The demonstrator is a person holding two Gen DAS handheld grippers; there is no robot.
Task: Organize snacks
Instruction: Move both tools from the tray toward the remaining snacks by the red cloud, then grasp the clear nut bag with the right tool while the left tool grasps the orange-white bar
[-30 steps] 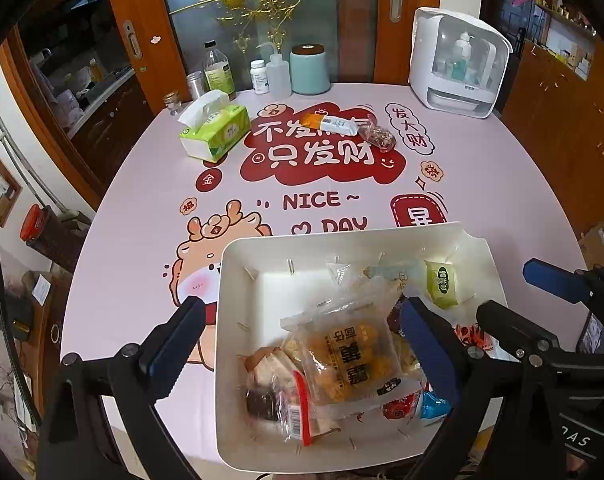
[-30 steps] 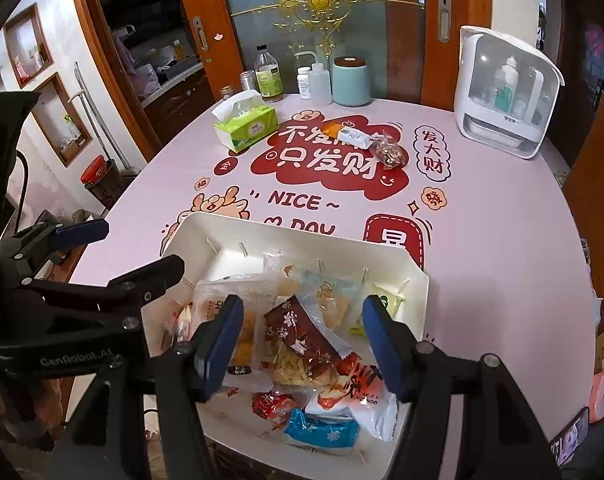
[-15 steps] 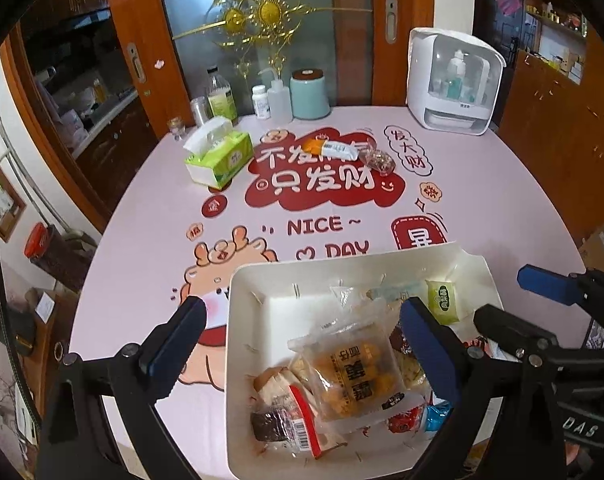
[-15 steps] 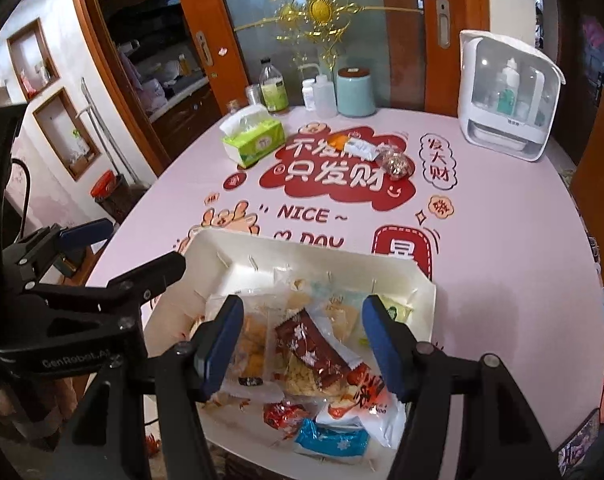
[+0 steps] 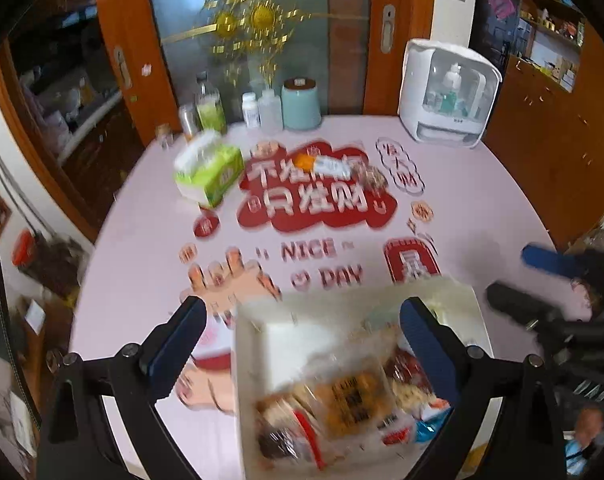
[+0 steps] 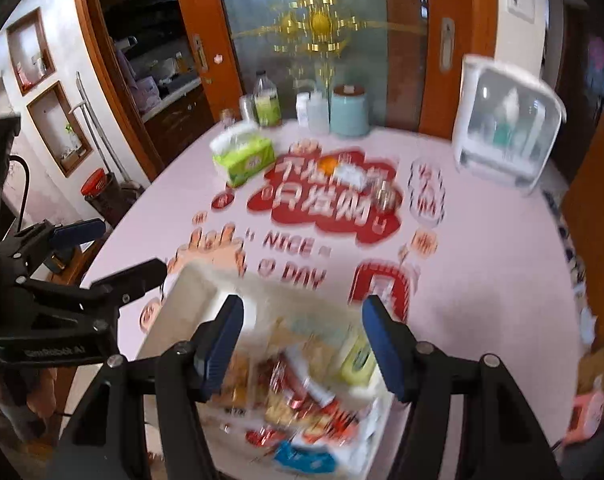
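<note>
A white tray (image 5: 262,328) sits at the near edge of the pink table, piled with several wrapped snacks (image 5: 341,400). My left gripper (image 5: 302,318) hangs open above the tray, its blue pads wide apart and touching nothing. The right gripper (image 5: 529,280) shows at the right, beyond the tray's corner. In the right wrist view the tray (image 6: 206,280) and snacks (image 6: 298,384) lie below my right gripper (image 6: 303,316), which is open and holds nothing. There the left gripper (image 6: 114,250) appears at the left, beside the tray. Both views are blurred.
A green tissue box (image 5: 210,172) stands at the far left of the table. Bottles (image 5: 210,108) and a teal canister (image 5: 302,104) line the back edge. A white appliance with a clear door (image 5: 449,100) sits at the back right. Small packets (image 5: 329,166) lie mid-table.
Both grippers have risen and drawn back from the tray, which now sits lower in both views. More of the table and the room shows. Neither gripper's opening has changed.
</note>
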